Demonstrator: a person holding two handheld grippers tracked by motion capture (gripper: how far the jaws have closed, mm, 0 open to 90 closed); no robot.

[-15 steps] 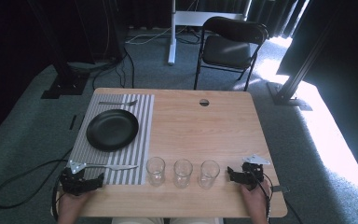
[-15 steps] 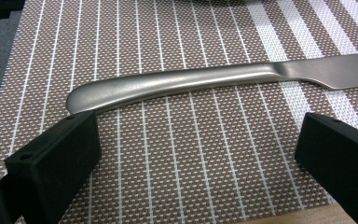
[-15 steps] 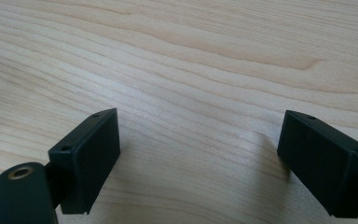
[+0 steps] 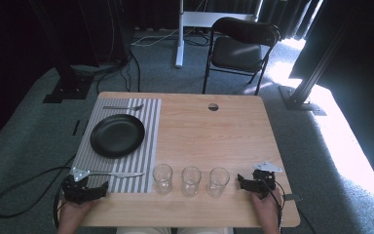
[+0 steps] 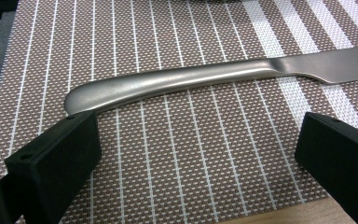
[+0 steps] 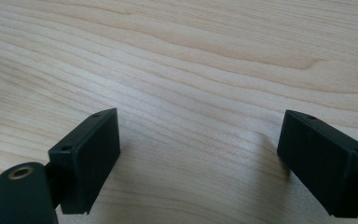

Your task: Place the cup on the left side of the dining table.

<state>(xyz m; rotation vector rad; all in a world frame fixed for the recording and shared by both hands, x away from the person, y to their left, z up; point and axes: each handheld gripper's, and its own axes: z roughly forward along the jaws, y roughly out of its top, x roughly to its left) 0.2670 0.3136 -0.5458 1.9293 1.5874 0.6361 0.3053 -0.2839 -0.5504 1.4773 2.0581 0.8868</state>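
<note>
Both jaws short of knife (image 5: 205, 79)

Both hand-held grippers are black, boxy, w/ two flat rectangular jaws each. Left hand-held gripper (image 4: 85, 189): grey three-cornered plate on top, small holes at its corners; thick black cable loops off to the side. Its jaws, close up in the left gripper view, are matte black blocks w/ small round holes on the top face. Right hand-held gripper (image 4: 254, 183): same grey plate, thin black cable trailing back. In the right gripper view, a brass-coloured ring sits in a black arm by one jaw. Forearms bare, no sleeves visible.
</note>
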